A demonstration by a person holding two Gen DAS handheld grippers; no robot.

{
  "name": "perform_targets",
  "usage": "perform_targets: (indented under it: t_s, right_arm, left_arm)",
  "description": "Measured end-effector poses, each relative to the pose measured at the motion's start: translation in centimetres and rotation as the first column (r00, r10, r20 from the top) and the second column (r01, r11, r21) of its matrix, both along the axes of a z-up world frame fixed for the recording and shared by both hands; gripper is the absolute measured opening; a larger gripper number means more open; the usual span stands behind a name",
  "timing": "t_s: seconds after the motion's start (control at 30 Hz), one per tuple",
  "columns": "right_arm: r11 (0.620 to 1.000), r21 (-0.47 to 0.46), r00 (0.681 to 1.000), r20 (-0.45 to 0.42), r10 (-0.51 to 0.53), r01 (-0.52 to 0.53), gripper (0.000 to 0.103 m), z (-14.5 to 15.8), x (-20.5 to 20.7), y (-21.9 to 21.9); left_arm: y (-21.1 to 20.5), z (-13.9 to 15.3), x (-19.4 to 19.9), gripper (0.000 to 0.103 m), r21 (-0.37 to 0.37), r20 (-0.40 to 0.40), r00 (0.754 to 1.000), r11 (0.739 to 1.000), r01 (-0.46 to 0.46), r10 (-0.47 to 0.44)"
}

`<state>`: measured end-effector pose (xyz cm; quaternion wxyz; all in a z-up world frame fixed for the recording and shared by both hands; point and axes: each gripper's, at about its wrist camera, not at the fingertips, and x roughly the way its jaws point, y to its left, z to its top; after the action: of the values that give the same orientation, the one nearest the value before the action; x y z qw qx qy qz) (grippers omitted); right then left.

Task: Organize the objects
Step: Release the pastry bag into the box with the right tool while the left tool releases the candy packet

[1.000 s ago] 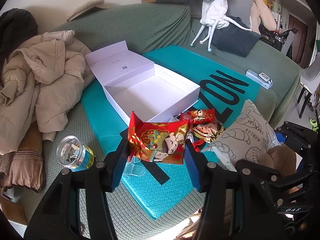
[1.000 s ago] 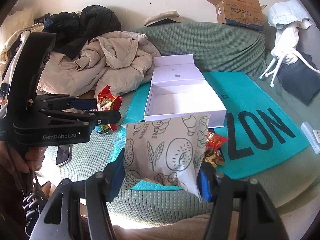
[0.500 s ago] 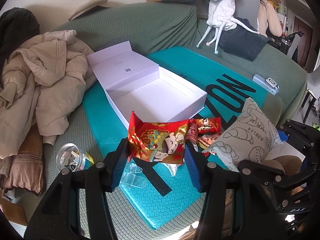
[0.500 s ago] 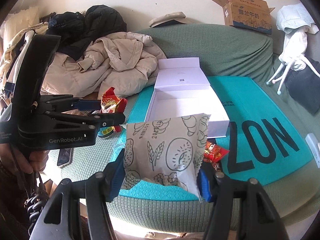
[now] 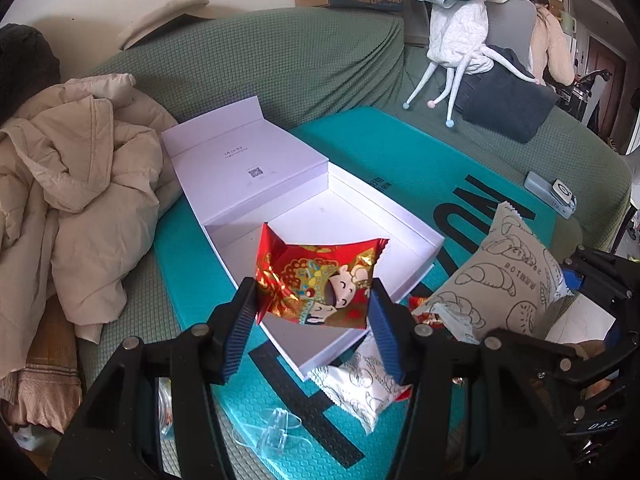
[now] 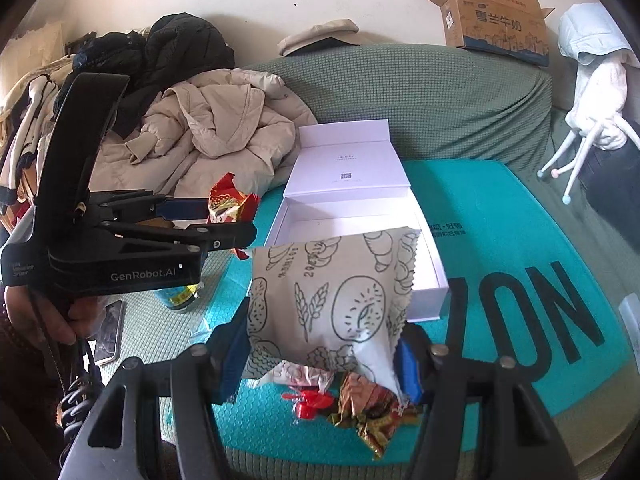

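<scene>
Holding: red packet (image 5: 320, 284) over the white box (image 5: 404, 220), clamped in the left gripper (image 5: 314, 312).
Right gripper (image 6: 324, 344): clenched on the bread bag (image 6: 332, 296), near the box's front.
Underneath: teal mat (image 6: 500, 208).

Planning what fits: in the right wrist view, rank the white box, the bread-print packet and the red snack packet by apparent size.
1. white box
2. bread-print packet, in the right gripper; nearness inflates it, so this order is unsure
3. red snack packet, in the left gripper, partly hidden
</scene>
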<state>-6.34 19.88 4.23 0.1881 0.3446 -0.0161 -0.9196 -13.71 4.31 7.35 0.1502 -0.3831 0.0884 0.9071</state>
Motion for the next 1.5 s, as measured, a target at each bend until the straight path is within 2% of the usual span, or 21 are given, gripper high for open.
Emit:
perform_targets:
  t_s: [0.23, 0.43, 0.87, 1.23, 1.5]
  right_arm:
    - [1.0, -0.002, 1.0, -0.02, -0.004, 0.004, 0.063, 0.8, -4.3, 0.3]
    - [1.0, 0.011, 0.999, -0.026, 0.019, -0.018, 0.063, 0.8, -7.8, -0.5]
    - [0.997, 0.01, 0.997, -0.002, 0.077, -0.077, 0.063, 0.2, -13.9, -0.7]
    - [0.993, 0.027, 0.994, 0.014, 0.112, -0.112, 0.062, -1.4, -18.7, 0.0]
    - [0.989, 0.029, 0.989, 0.028, 0.144, -0.145, 0.063, -3.0, -21.7, 0.1]
  left_arm:
    - [-0.4, -0.1, -4.2, 0.053, -0.01, -0.006, 1.0, 1.0, 0.001, -0.001]
    - [-1.3, -0.9, -6.9, 0.053, -0.031, 0.003, 0.999, 0.999, -0.036, 0.036]
    - [-1.6, -2.9, -10.8, 0.053, -0.096, 0.019, 0.993, 0.989, -0.112, 0.114]
    - [-1.1, -5.5, -14.3, 0.053, -0.105, 0.07, 0.978, 0.976, -0.19, 0.197]
    - [-0.2, -6.6, -16.0, 0.053, -0.155, 0.069, 0.971, 0.964, -0.216, 0.229]
